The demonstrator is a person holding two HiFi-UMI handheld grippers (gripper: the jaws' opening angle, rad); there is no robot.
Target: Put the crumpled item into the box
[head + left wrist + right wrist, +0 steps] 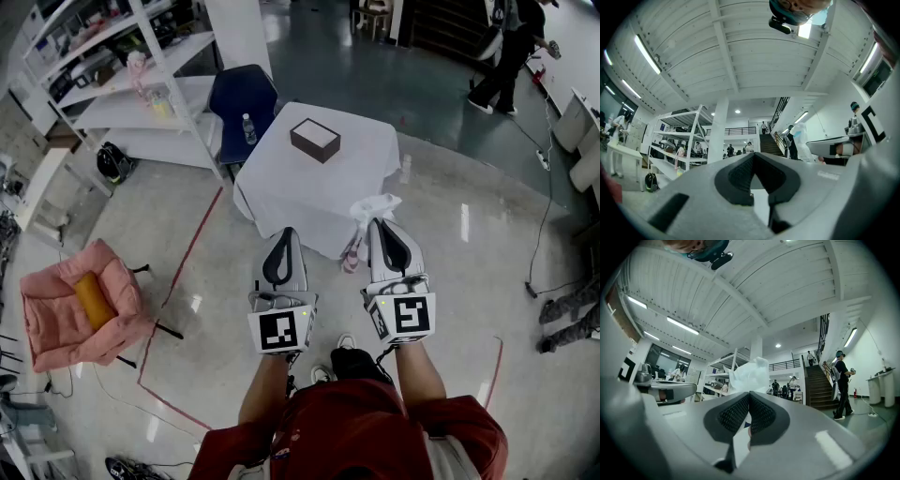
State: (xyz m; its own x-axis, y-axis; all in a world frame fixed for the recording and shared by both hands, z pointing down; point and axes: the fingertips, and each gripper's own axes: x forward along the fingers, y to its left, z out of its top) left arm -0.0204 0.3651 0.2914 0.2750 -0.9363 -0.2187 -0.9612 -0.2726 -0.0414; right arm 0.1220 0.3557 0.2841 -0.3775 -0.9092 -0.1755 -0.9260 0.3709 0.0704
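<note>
A dark box (315,140) with a pale top stands on the table under a white cloth (281,192), out ahead of both grippers. My right gripper (380,225) is shut on a crumpled white item (373,206), which sticks out past its tips near the table's near edge. In the right gripper view the crumpled item (750,373) rises above the closed jaws of the right gripper (749,395). My left gripper (286,234) is level with the right one and shut with nothing in it. In its own view the left gripper (753,158) shows its jaws pressed together.
A blue chair (242,98) with a bottle on it stands behind the table. White shelving (141,84) fills the far left. A pink chair (80,305) with a yellow cushion is on the left. A person (511,47) walks at the far right. Red tape (183,267) marks the floor.
</note>
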